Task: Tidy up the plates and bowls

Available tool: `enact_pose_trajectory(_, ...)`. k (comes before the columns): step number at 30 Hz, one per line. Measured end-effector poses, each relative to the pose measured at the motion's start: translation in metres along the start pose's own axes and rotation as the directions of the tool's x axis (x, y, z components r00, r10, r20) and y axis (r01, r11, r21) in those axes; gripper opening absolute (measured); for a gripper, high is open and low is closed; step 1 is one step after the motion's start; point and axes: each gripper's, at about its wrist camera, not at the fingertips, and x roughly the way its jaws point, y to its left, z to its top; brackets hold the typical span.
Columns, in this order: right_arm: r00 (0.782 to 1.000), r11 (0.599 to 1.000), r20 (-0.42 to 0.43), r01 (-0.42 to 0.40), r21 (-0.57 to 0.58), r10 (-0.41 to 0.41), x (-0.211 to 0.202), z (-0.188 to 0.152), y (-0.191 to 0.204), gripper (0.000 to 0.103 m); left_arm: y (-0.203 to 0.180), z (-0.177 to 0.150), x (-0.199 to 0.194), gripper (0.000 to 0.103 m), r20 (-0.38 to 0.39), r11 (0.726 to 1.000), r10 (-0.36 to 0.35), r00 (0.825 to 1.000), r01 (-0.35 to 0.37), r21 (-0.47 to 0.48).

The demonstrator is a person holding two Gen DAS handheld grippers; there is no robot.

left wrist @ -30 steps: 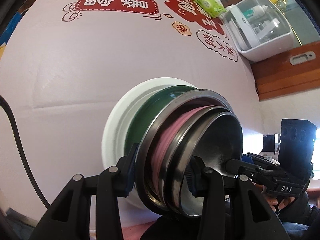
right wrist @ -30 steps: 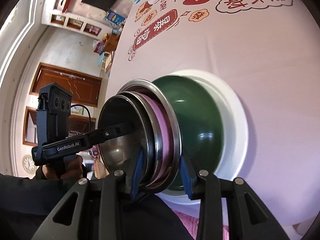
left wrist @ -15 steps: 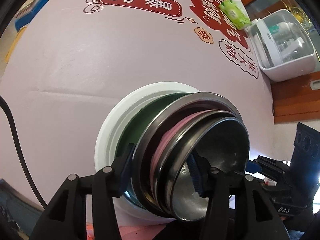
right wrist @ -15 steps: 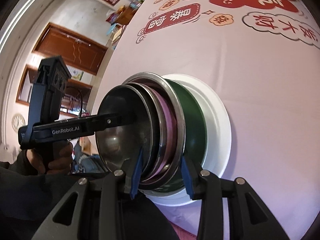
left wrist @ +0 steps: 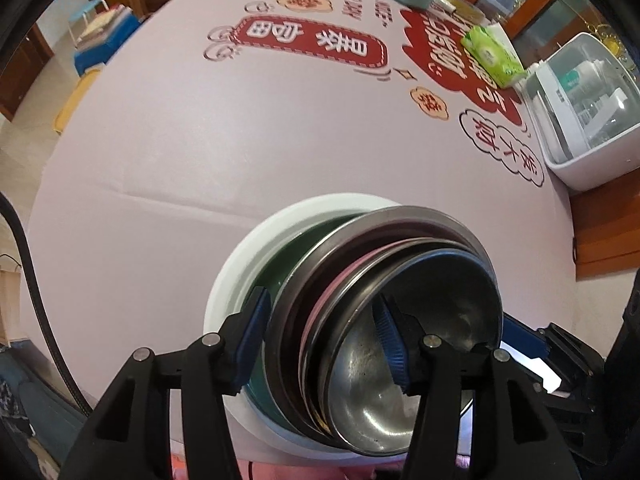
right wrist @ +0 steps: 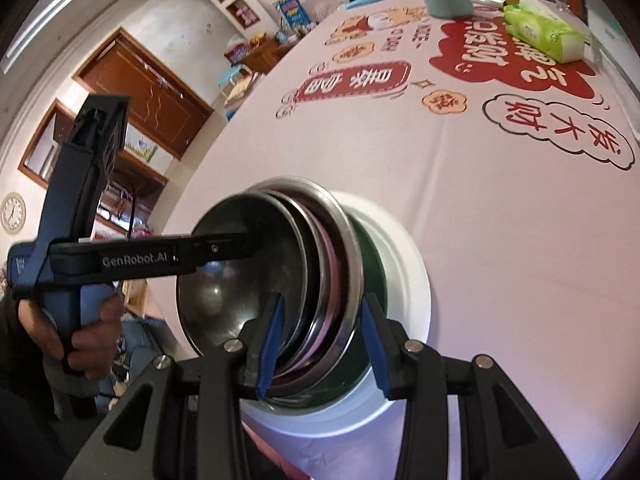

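We have the bowls (left wrist: 400, 320) stacked on the white plate (left wrist: 240, 264) at 6 o'clock on the surface (left wrist: 200, 140). Our left tongs (left wrist: 324, 344) are let go around them, and our right tongs (right wrist: 320, 344) are opening around the rims. Next, we think, we lift both tongs away gently.

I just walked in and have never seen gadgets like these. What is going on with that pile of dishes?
A person holds a two-finger gripper in each hand, one on each side of a nested stack of dishes on a pink printed tablecloth. A steel bowl sits on top, over steel and pink dishes, a green bowl and a white plate. The left gripper and right gripper both straddle the stack's rims; the right one's jaws are opening.
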Motion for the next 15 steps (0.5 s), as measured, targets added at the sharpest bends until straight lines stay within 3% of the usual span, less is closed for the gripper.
enact_pose_trajectory(5, 0.996, 0.999, 0.088, 0.016, 0.035, -0.019, -0.011, -0.002, 0.001, 0.048, -0.001, -0.015, -0.007, 0.052, 0.055, 0.999, 0.034, 0.998, -0.034, -0.004)
enact_pose_trajectory(10, 0.982, 0.993, 0.17, 0.069, 0.097, -0.085, -0.021, -0.009, 0.002, 0.049, -0.003, -0.035, -0.019, 0.052, 0.11, 0.999, 0.044, 0.993, -0.047, 0.024)
enact_pose_trajectory(15, 0.94, 0.971, 0.275, 0.154, 0.183, -0.201, -0.037, -0.021, 0.012, 0.051, 0.001, -0.049, -0.037, 0.052, 0.198, 0.999, 0.008, 0.98, -0.018, 0.049)
